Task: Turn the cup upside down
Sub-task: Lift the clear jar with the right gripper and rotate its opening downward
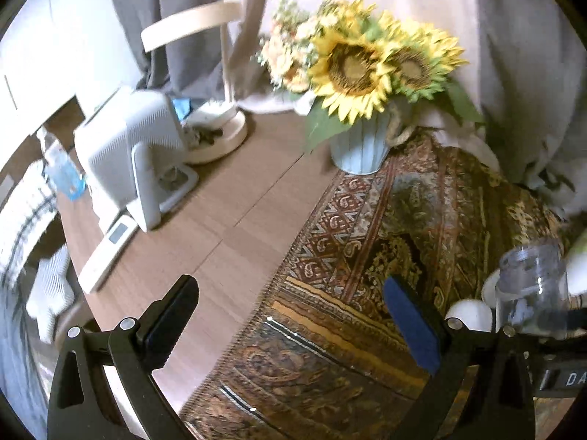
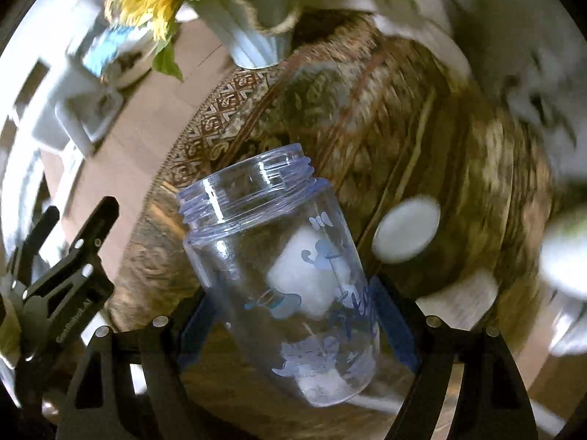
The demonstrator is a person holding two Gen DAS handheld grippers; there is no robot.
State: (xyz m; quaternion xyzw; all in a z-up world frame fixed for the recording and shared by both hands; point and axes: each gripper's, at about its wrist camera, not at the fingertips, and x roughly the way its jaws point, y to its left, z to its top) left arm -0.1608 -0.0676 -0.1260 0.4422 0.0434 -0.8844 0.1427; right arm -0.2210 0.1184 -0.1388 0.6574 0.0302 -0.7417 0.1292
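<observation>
The cup is a clear plastic jar-shaped cup with a threaded rim and blue printed figures. In the right wrist view my right gripper is shut on its lower body, holding it tilted in the air with the mouth pointing up and away over the patterned cloth. The cup also shows at the right edge of the left wrist view. My left gripper is open and empty, low over the cloth's left edge. The left gripper also shows at the left of the right wrist view.
A pale vase of sunflowers stands at the back of the wooden table. A white device on a stand, a remote and a lamp base sit at left. White round objects lie on the cloth near the cup.
</observation>
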